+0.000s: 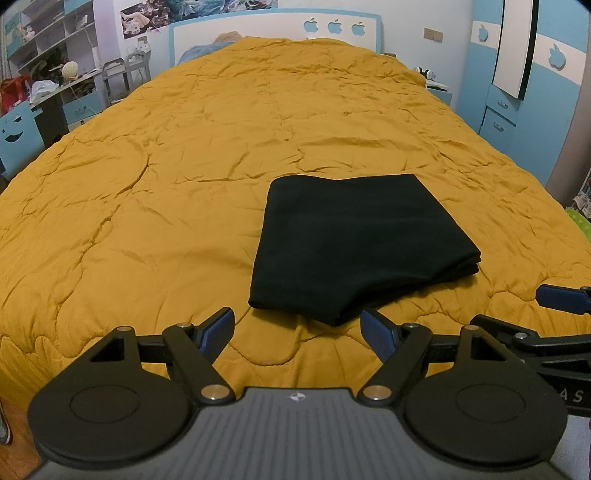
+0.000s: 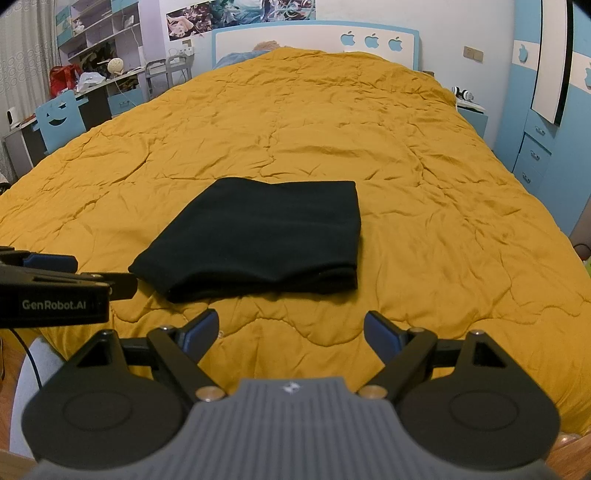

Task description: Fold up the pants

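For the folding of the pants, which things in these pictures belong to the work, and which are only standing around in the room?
Belong to the job:
- black pants, folded, lying on the yellow quilt
- left gripper, open, empty
- right gripper, open, empty

Just lying about:
- blue chair
- red bag
- cluttered shelves
- blue drawers

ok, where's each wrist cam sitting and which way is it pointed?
Left wrist: over the bed's foot edge, facing the headboard; folded black pants lie ahead, slightly right; own left gripper open, the other gripper's blue-padded fingers at right edge.
Right wrist: same edge, further right, facing the headboard; pants ahead, slightly left; own right gripper open, the left gripper's body at left edge.
Shared: pants, mustard quilted bedspread, white headboard with blue apple cutouts.
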Demonstrator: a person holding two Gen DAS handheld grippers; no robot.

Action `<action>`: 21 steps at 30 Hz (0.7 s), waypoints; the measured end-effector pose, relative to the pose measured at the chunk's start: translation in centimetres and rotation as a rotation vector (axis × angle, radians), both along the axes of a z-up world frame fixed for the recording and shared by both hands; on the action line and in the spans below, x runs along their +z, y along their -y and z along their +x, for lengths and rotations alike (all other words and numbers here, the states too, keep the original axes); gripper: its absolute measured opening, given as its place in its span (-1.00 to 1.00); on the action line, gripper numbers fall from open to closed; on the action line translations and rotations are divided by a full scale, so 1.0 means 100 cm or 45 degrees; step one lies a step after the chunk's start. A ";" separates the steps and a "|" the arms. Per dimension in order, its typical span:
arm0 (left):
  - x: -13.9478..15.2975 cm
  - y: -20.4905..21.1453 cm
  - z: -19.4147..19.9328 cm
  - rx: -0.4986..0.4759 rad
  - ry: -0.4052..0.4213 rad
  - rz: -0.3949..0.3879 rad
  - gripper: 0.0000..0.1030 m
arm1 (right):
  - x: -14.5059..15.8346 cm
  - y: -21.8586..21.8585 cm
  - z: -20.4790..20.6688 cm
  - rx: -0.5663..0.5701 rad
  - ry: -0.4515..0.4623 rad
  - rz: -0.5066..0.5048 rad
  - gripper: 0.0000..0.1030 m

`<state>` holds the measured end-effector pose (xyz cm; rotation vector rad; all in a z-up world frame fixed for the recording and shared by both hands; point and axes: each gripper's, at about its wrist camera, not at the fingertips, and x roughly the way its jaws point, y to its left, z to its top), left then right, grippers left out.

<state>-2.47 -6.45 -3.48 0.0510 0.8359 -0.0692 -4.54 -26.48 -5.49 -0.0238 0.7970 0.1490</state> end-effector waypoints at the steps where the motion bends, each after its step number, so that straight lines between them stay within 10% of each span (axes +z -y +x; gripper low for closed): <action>1: 0.000 0.000 0.000 0.001 0.000 0.000 0.77 | 0.000 0.000 0.000 0.000 -0.001 0.001 0.59; 21: 0.000 0.002 -0.003 -0.005 0.015 0.019 0.75 | 0.001 0.000 -0.001 -0.002 -0.002 -0.003 0.59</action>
